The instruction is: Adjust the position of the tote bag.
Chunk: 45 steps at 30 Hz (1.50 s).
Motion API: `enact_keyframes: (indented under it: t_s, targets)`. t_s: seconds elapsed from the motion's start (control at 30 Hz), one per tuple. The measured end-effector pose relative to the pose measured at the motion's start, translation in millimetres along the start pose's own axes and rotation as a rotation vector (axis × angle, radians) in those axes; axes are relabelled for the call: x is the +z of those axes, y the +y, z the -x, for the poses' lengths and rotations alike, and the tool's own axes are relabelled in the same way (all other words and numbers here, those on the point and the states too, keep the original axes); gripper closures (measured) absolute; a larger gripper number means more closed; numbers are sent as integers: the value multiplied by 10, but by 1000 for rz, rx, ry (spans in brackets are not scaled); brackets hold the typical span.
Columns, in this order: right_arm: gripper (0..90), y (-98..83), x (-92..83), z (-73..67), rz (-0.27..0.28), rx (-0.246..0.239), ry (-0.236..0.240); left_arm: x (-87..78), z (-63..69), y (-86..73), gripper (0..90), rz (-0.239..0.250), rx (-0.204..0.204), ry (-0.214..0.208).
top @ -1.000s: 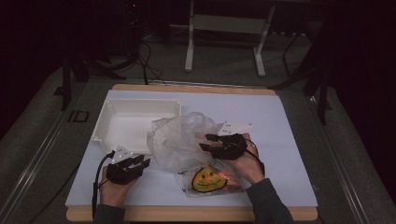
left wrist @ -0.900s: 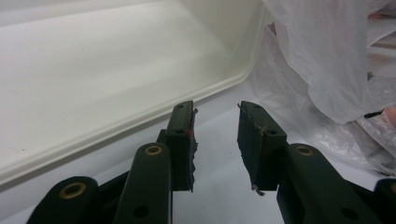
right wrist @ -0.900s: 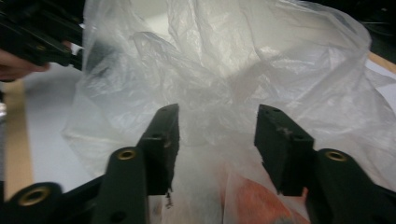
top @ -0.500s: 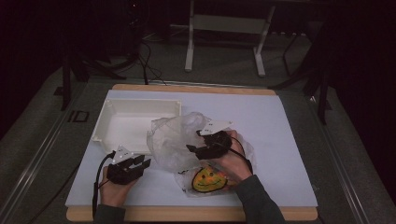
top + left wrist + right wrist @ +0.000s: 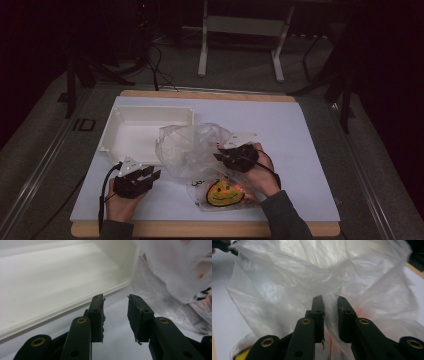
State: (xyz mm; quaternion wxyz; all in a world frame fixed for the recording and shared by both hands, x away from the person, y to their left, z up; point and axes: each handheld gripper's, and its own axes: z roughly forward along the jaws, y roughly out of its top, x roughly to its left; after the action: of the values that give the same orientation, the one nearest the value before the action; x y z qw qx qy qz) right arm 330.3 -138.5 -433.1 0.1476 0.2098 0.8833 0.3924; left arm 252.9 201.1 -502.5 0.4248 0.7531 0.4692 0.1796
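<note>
Over on the high view first: clear plastic bag (image 5: 192, 150) heaped mid-table, touching the white tray (image 5: 150, 112) and draped partly over an orange smiley packet (image 5: 225, 192). Right gripper (image 5: 222, 156) nosed into its right edge, left gripper (image 5: 150, 175) parked apart at the lower left.

On to the left gripper view: left gripper (image 5: 115, 307) parted, holding nothing, aimed past the tray's rim (image 5: 50, 277), bag film (image 5: 175, 270) off to the right.

Now the right gripper view: right gripper (image 5: 330, 307) having just closed, pinching a gathered fold of the bag (image 5: 287, 285).

Looks feather-light, limp and slick, probably easy to tear. Best taken by a bunched fold or the rim, not a single stretched layer; likely to sag and slide.
</note>
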Motion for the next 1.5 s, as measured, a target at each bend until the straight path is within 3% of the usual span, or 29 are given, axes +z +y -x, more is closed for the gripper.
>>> enact_keyframes:
  t_s: [0.07,0.17,0.4,0.6,0.67,0.7,1.03,1.23,1.5]
  targets:
    - [794,-133,-202,82,24,27,-3,0,17,1,657,-4,5,-3]
    - [790,-254,-338,137,32,48,-3,-4,34,6,658,-3,8,-5]
    - [784,-548,-472,232,17,99,-7,-53,109,47,657,8,31,-21]
    - [783,-671,-440,263,-16,117,-10,-89,158,87,655,16,47,-38]
    - [783,-696,-411,269,-25,123,-7,-120,167,119,655,32,23,-86]
    - [783,-696,-411,269,-25,123,-7,-120,167,119,654,32,23,-86]
    - [784,-708,-253,253,-69,110,-5,-254,319,261,608,59,92,-153]
    - [784,-697,-225,245,-71,107,-4,-315,422,392,489,106,123,-183]
    - [783,-708,-215,246,-73,107,-3,-311,469,468,343,141,136,-222]
